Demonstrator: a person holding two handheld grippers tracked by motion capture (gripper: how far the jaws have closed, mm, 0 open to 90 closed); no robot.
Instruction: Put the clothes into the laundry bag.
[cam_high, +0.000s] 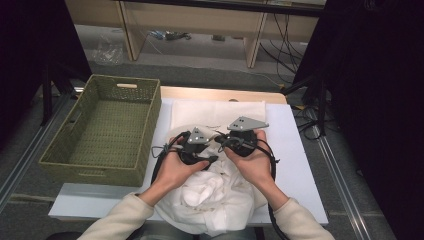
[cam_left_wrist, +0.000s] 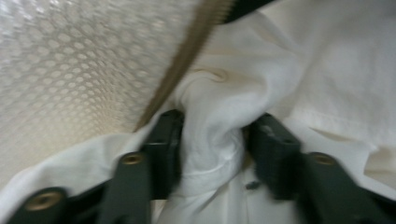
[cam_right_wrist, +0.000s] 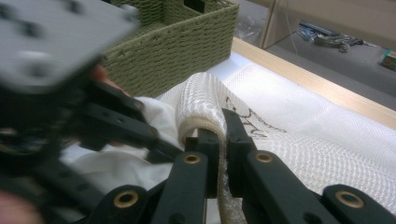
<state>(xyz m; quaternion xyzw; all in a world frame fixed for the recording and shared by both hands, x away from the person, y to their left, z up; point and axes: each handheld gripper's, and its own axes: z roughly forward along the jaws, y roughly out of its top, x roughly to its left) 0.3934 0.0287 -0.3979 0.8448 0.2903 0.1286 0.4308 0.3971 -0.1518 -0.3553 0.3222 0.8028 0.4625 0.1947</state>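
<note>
The table is lit evenly from above, while the room's sides stay dark. The crumpled white cloth (cam_left_wrist: 210, 140) looks soft and blurred, and the grey three-cornered plate (cam_right_wrist: 51, 37) is out of focus.

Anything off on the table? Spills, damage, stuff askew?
No spill or damage visible. The white garment lies bunched and hangs over the table's near edge; a fold of it sits between the left gripper fingers. The right gripper pinches the mesh cloth. The green basket overhangs the table's left side.
</note>
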